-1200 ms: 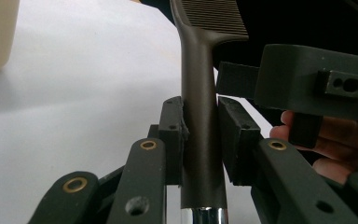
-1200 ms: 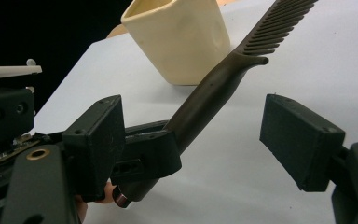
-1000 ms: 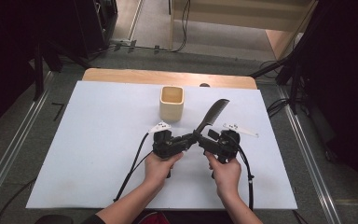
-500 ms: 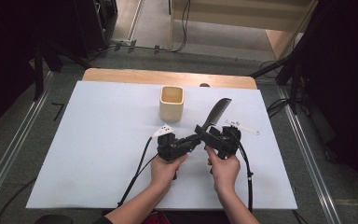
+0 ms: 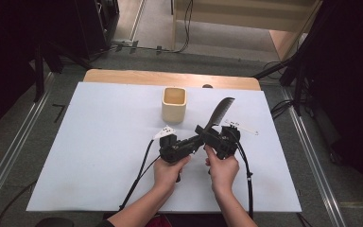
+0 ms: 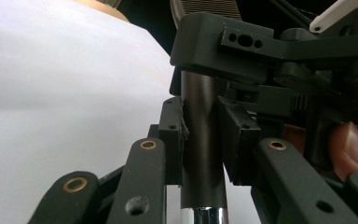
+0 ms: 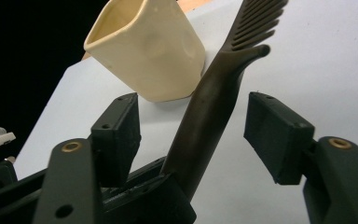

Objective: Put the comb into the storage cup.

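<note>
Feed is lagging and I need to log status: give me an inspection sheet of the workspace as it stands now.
Surface: pale blue sheet over a wooden table.
Job's things: dark comb off the sheet, teeth up; cream cup upright beyond it.
Clutter: nothing seen.
Grippers: left gripper shut on the comb's handle; right gripper open around it.
Cables: black gripper cables trail towards the person.
Surroundings: floor cables, wooden shelving.

Wide bare white tabletop [image 5: 94,142] open to the left. Blocked just ahead by the square cream ceramic cup [image 5: 174,104] and, beside it, the dark brown plastic comb [image 5: 218,112] slanting up. Little room between the two close-set tools; thin white stick [image 5: 242,126] lying right.
</note>
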Tool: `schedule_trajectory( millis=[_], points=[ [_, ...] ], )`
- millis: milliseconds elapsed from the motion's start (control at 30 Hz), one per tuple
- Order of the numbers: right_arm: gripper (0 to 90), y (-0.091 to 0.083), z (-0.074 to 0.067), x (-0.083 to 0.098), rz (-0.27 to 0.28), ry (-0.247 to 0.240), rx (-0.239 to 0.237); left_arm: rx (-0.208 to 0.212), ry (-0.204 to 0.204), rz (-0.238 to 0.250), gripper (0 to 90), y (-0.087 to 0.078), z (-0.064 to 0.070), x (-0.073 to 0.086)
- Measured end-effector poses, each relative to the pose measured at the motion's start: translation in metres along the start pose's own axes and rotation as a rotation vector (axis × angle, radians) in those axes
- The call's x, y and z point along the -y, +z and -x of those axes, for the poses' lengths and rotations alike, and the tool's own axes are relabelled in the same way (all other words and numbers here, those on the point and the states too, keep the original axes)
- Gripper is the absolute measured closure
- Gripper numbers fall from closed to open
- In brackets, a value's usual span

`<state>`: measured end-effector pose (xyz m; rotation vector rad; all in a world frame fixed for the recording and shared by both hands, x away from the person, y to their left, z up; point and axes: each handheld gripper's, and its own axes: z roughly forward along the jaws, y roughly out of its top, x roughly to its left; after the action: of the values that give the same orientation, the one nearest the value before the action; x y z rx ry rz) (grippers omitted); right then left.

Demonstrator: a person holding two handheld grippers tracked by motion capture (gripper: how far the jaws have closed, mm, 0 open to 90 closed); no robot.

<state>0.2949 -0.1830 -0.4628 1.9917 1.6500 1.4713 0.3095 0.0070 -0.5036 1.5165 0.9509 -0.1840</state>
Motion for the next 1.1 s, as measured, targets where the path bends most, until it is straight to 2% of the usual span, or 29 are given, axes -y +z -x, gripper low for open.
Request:
schedule_trajectory(
  millis=[100, 233, 600, 867, 1100],
  points=[
    [36.5, 0.0012, -0.0004, 0.0001, -0.003, 0.007, -0.001, 0.005, -0.009, -0.001, 73.4, 0.0006, -0.0008, 0.0007],
    [38.2, 0.0027, -0.0021, 0.0004, -0.006, 0.013, 0.004, 0.021, -0.049, 0.012, 73.4, 0.0012, -0.0026, 0.0019],
    [46.5, 0.0039, -0.007, -0.0019, -0.004, 0.02, 0.037, 0.018, -0.05, 0.05, 73.4, 0.0032, -0.0012, 0.0051],
    [62.0, 0.0041, -0.0074, -0.0035, -0.012, 0.052, 0.064, 0.02, -0.037, 0.062, 73.4, 0.0034, -0.0007, 0.0052],
    [66.0, 0.0016, -0.0063, -0.0054, -0.014, 0.091, 0.034, 0.038, -0.037, 0.071, 73.3, 0.0039, -0.0006, 0.0056]
  ],
)
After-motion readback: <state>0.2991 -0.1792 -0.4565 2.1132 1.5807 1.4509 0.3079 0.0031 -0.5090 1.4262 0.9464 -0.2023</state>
